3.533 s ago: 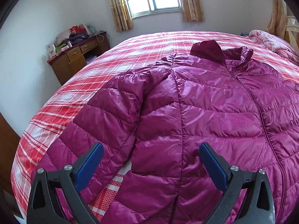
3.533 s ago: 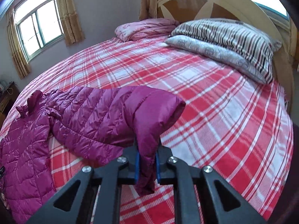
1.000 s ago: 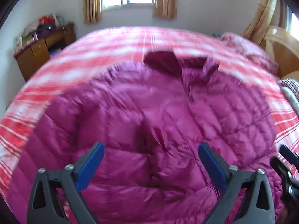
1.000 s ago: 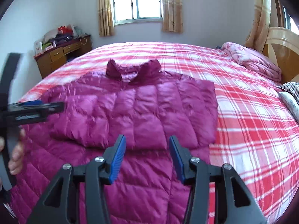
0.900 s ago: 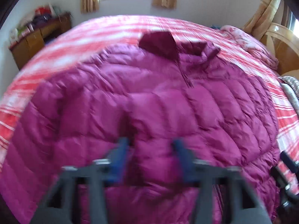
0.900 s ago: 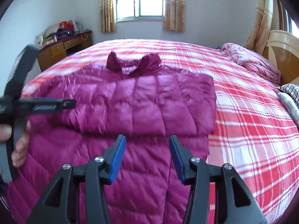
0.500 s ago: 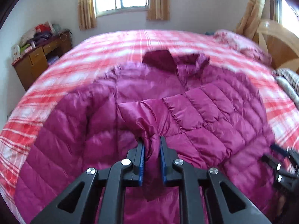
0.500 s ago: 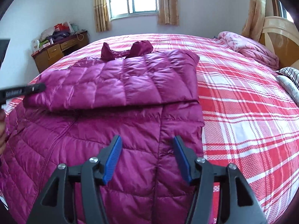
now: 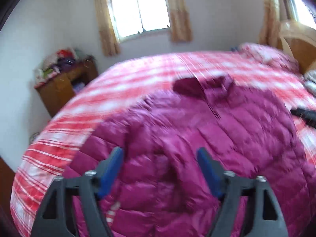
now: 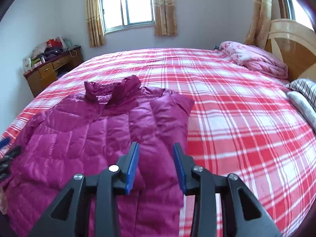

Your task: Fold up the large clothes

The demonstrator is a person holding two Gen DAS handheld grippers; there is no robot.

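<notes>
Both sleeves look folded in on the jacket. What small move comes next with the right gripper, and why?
Probably close the right gripper on the jacket edge between its pads; its jaws have just been closing and straddle the fabric without clamping. The left gripper, just opened, holds nothing.

Both cameras sit low over the bed (image 10: 227, 98), looking toward the window (image 10: 126, 6) at twelve o'clock; both see the jacket (image 9: 197, 148).

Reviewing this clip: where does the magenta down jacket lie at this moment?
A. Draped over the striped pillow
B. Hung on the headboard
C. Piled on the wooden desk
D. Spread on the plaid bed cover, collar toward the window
D: the magenta down jacket lies flat on the red plaid bed cover, and its collar points toward the window.
</notes>
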